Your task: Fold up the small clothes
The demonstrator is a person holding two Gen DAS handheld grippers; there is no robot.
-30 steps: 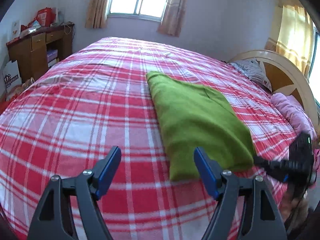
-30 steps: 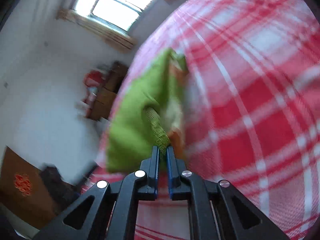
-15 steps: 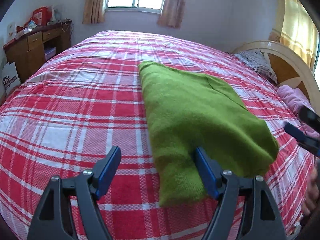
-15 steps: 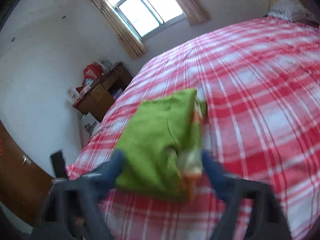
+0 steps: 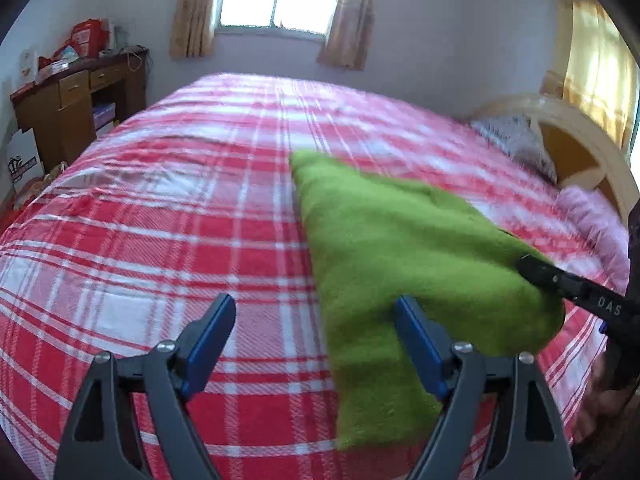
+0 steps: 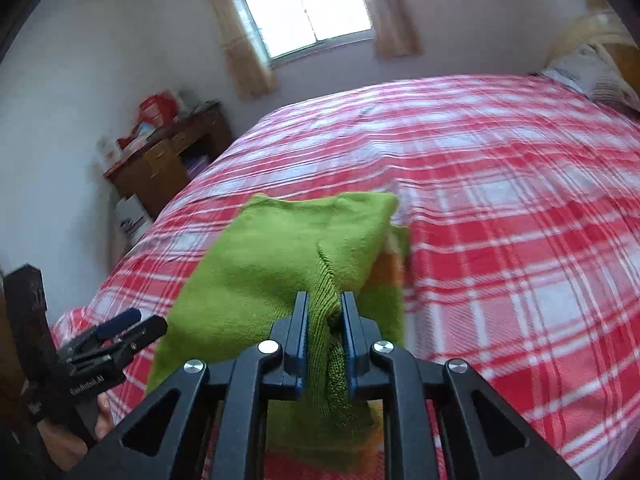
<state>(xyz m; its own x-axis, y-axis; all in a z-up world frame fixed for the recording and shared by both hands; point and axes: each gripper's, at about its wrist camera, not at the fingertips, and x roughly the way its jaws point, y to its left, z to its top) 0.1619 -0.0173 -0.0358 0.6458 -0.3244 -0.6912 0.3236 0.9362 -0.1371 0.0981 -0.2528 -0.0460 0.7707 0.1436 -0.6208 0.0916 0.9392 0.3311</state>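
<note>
A: From the left: the left gripper [image 5: 314, 336] has its jaws spread wide with nothing between them, hovering low over the bed [image 5: 160, 240]. The green knit garment [image 5: 400, 264] lies folded on the plaid cover, running from about twelve o'clock down to five o'clock of those jaws.

B: And the right gripper [image 6: 325, 322]?

A: Its jaws are pinched on a ridge of the garment's near edge. I'd bring the left jaws onto the matching near corner at four o'clock, lift both evenly, then carry the edge toward twelve o'clock, keeping layers aligned so nothing slides.
</note>
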